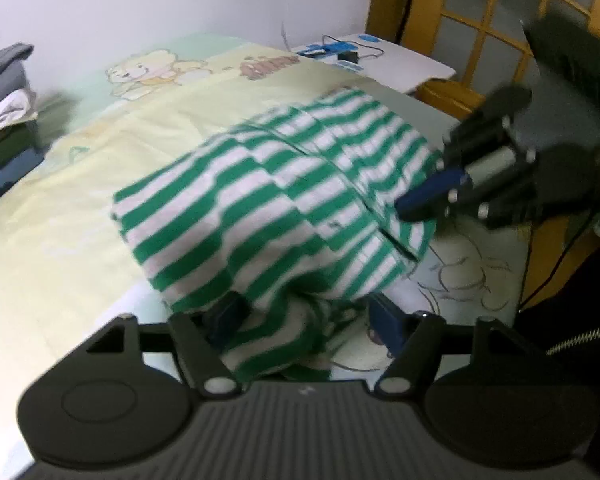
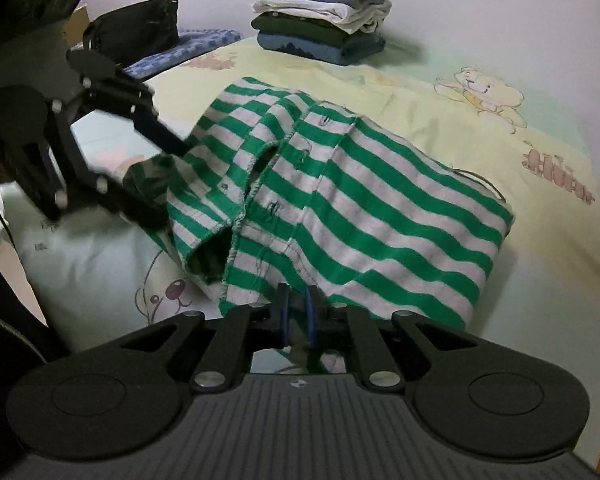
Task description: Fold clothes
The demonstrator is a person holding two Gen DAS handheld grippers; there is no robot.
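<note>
**Both edges pinched: keep them level**

Left gripper (image 1: 304,316), jaws wide, fabric bunched between. Striped shirt (image 2: 380,208) lies mid-bed, folded stack (image 2: 320,12) at 12 o'clock. Right gripper (image 2: 296,312) nearly closed on hem. Carry both edges evenly.

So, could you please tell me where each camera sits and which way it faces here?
Left wrist: on the left hand-held gripper, facing across the bed toward a wooden lattice door; the right hand-held gripper shows at right.
Right wrist: on the right hand-held gripper, facing the wall and a stack of folded clothes; the left hand-held gripper shows at left.
Shared: the striped shirt on the cartoon sheet.
</note>
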